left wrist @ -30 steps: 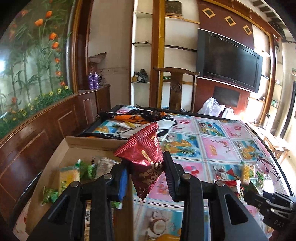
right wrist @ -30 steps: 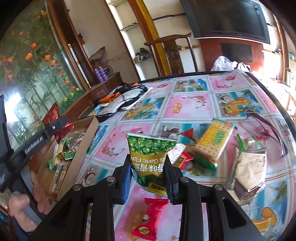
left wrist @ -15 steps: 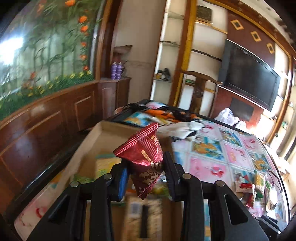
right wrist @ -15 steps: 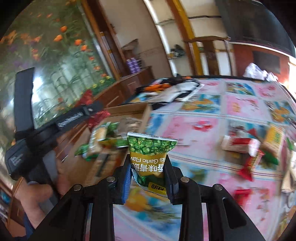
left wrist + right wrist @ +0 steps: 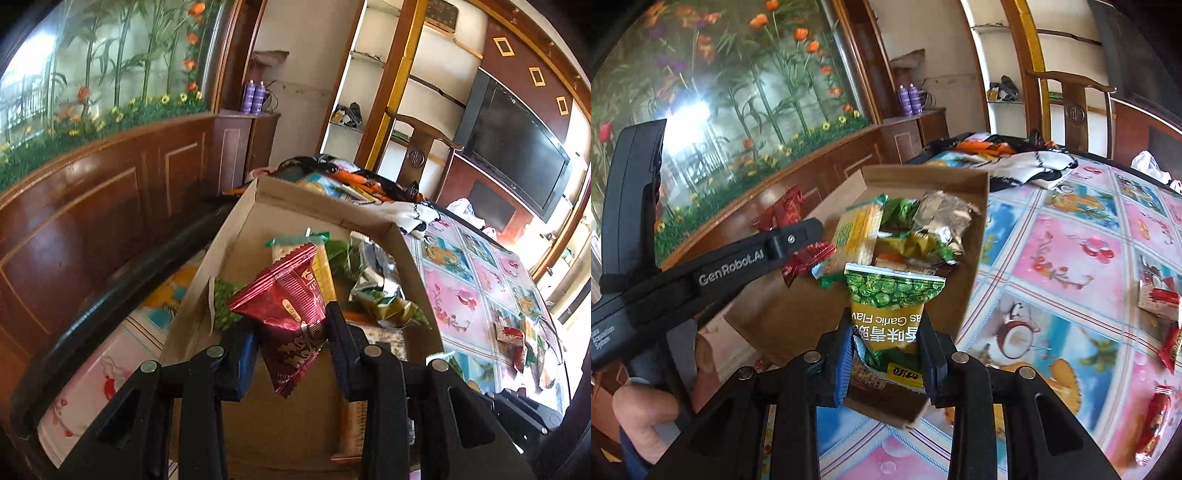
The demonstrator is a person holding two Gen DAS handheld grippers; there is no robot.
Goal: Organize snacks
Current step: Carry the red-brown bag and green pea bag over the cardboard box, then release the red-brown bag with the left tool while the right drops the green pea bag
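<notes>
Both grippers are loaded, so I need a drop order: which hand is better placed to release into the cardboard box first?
Left, probably: the left gripper holds its red packet over the cardboard box, while the right gripper's green pea bag hangs near its corner.

box floor (image 5: 295, 435) partly hidden, far snacks (image 5: 517, 336) blurred

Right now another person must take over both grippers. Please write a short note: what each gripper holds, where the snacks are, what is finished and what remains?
Left gripper: shut on the red snack packet, held over the cardboard box.
Right gripper: shut on the green pea packet, at the box's near edge.
Done: several snacks already lie in the box, among them a yellow cracker pack and a silver pouch.
Left: release both packets into the box, then fetch the loose snacks remaining on the tablecloth to the right.
</notes>
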